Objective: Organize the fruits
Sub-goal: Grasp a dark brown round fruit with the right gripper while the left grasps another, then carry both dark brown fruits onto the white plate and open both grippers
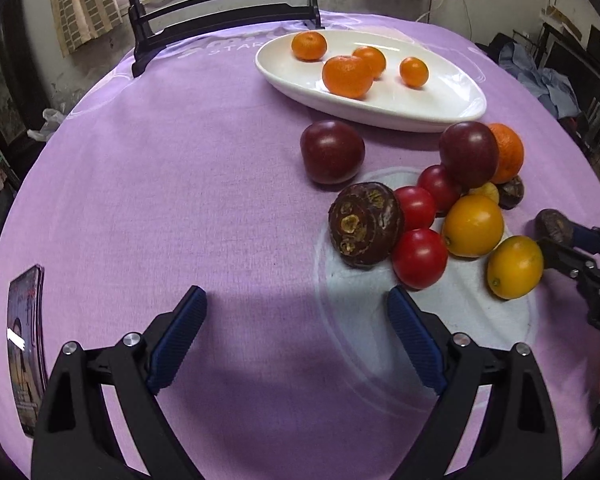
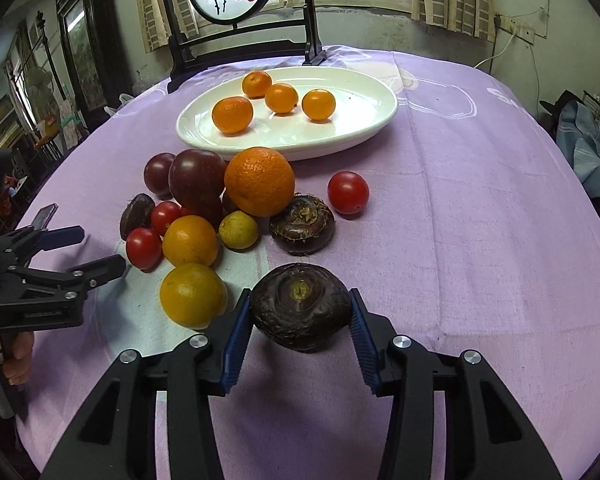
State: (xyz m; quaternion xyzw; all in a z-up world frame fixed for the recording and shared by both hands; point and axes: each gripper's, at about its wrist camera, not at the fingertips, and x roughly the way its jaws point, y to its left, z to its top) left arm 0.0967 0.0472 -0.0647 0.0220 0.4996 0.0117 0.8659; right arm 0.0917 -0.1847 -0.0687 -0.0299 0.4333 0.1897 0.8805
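Note:
My right gripper (image 2: 300, 295) is shut on a dark brown water chestnut (image 2: 300, 308), blue pads pressing both its sides just above the purple cloth. In the left wrist view the same chestnut (image 1: 554, 225) shows at the right edge. My left gripper (image 1: 297, 292) stands open over bare cloth, nothing between its fingers, left of the fruit pile. The pile holds dark plums (image 1: 332, 152), cherry tomatoes (image 1: 419, 258), yellow-orange fruits (image 2: 192, 294), a big orange (image 2: 260, 180) and another water chestnut (image 1: 364, 224). A white oval dish (image 2: 364, 130) behind it carries several small oranges (image 2: 232, 114).
A phone (image 1: 26, 344) lies near the table's left edge. A black wooden screen stand (image 2: 236, 54) rises at the back of the round table. One cherry tomato (image 2: 348, 192) and a water chestnut (image 2: 302, 224) sit apart, right of the pile.

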